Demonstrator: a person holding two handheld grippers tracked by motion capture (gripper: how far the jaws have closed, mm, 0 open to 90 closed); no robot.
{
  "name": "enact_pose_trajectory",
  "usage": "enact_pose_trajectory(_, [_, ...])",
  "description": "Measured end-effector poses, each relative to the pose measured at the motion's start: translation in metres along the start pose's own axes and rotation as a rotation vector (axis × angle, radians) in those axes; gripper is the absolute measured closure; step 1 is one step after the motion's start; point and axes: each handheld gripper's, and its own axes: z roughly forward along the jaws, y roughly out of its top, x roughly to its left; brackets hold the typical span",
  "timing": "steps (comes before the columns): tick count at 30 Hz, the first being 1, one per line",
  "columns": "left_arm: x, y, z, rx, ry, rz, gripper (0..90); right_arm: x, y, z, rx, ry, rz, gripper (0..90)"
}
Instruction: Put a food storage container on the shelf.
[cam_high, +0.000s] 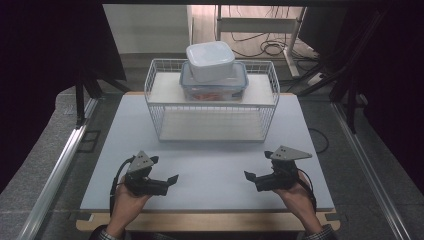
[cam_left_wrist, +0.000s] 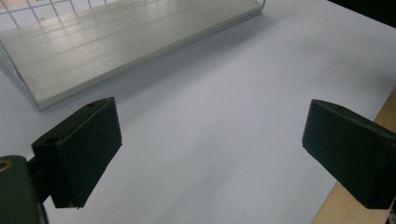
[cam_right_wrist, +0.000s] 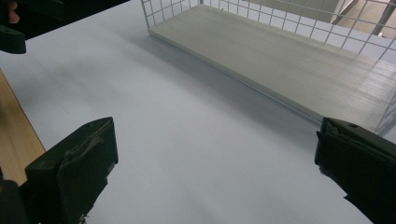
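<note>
A white wire rack (cam_high: 152, 111) with two shelves stands at the middle back of the pale table top (cam_high: 210, 170). On its upper shelf sits a clear box with a blue-rimmed lid (cam_high: 214, 87) that holds something red, and a white lidded box (cam_high: 210, 61) rests on top of it. My left gripper (cam_high: 164, 170) hovers near the front left, open and empty. My right gripper (cam_high: 258, 165) is at the front right, also open and empty. Both point inward toward each other. The left gripper (cam_left_wrist: 210, 149) and right gripper (cam_right_wrist: 215, 172) each see the rack's bare lower shelf (cam_left_wrist: 116, 42) (cam_right_wrist: 289, 56) ahead.
A wooden strip (cam_high: 210, 221) borders the table's front edge. Metal rails (cam_high: 60, 165) run along both sides. Cables (cam_high: 265, 47) lie on the floor behind the rack. The other hand's gripper (cam_right_wrist: 14, 35) shows at the top left of the right gripper view.
</note>
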Motion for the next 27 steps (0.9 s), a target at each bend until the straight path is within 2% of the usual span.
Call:
enact_pose_trajectory(11, [0.004, -0.015, -0.006, 0.016, 0.027, -0.009, 4.6, -0.005, -0.018, -0.007, 0.019, -0.03, 0.016, 0.0])
enact_pose_trajectory(21, [0.004, -0.025, -0.006, 0.04, 0.048, -0.001, 4.4, -0.01, -0.033, -0.014, 0.025, -0.054, 0.029, 0.0])
enact_pose_trajectory(27, [0.006, -0.032, -0.006, 0.057, 0.055, -0.009, 4.2, -0.013, -0.042, -0.018, 0.035, -0.066, 0.04, 0.0])
